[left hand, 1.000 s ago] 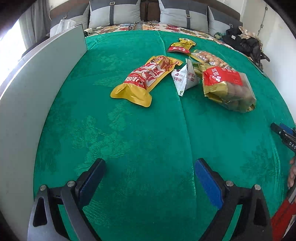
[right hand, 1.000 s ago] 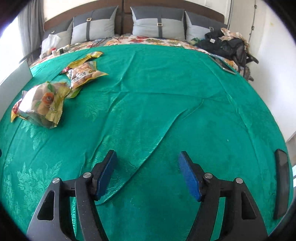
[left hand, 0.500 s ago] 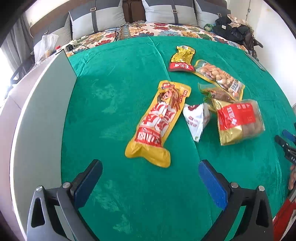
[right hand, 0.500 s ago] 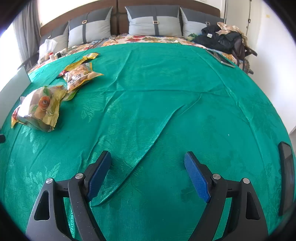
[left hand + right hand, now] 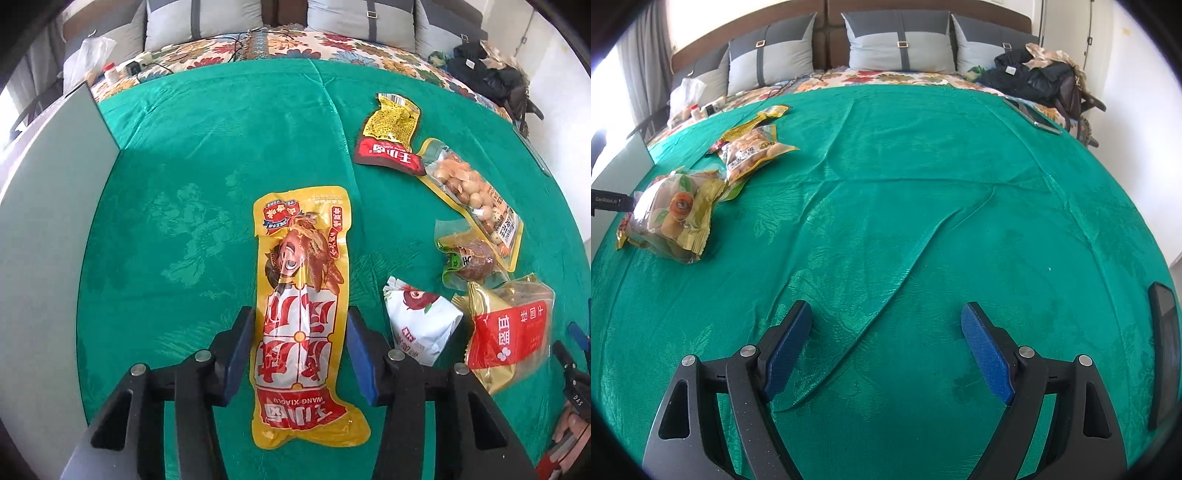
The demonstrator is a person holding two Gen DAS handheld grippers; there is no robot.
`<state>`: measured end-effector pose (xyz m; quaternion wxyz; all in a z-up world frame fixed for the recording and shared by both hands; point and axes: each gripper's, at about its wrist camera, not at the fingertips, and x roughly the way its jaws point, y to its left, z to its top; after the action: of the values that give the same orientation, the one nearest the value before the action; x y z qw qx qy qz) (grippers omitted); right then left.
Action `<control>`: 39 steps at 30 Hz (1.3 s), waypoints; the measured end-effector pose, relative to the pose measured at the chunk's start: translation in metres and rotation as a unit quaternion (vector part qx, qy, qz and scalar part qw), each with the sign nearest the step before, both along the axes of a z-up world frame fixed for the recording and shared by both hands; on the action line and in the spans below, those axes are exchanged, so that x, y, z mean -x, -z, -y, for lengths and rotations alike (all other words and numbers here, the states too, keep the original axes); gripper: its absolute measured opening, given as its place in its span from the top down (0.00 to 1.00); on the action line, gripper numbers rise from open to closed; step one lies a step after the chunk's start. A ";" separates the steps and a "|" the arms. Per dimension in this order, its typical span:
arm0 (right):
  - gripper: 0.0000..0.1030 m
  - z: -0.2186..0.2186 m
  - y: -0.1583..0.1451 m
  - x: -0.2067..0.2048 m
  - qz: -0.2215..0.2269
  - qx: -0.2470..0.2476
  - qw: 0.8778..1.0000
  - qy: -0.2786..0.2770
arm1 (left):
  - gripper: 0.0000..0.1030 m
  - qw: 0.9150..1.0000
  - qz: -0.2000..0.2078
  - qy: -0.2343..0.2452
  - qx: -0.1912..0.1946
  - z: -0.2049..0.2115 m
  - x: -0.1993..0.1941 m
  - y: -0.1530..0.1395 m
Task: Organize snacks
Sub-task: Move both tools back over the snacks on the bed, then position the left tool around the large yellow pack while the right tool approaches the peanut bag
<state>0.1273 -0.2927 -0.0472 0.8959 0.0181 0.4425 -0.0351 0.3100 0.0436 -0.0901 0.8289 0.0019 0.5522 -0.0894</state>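
Note:
A long yellow and red snack packet (image 5: 301, 314) lies flat on the green cloth (image 5: 184, 221). My left gripper (image 5: 301, 350) straddles its lower half. The jaws are closing, with blue pads (image 5: 240, 354) at the packet's edges and the packet undeformed. To the right lie a white packet (image 5: 417, 325), a red and gold bag (image 5: 509, 328), a small green packet (image 5: 469, 258), a bag of nuts (image 5: 469, 195) and a small yellow and red packet (image 5: 391, 136). My right gripper (image 5: 886, 332) hovers over bare cloth, jaws opening, nothing between them.
A pale grey board (image 5: 44, 221) stands along the left edge of the cloth. Pillows (image 5: 897, 40) and dark clothes (image 5: 1034, 77) are at the back. A tablet (image 5: 1034, 118) lies back right and a dark phone (image 5: 1163, 354) at the right edge.
My left gripper has moved forward over the long yellow packet and its jaws have narrowed around it. The right gripper stayed in place and its jaws widened a little.

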 end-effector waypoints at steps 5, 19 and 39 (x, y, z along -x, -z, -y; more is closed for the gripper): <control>0.16 0.000 0.000 0.000 0.000 0.000 1.000 0.000 | 0.53 0.999 0.006 -0.045 0.011 -0.029 0.058 -0.001; 0.16 0.000 0.000 -0.001 -0.001 0.001 1.000 0.002 | 0.00 0.992 0.101 -0.071 -0.037 -0.052 0.095 0.020; 0.15 -0.116 -0.032 -0.194 -0.090 0.041 0.972 -0.212 | 0.00 0.991 0.111 -0.073 -0.036 -0.051 0.096 0.021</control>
<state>0.3210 -0.1766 -0.0152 0.8392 -0.1162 0.5136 0.1358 0.2144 0.0947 -0.1108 0.8888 0.0014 0.4583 -0.0082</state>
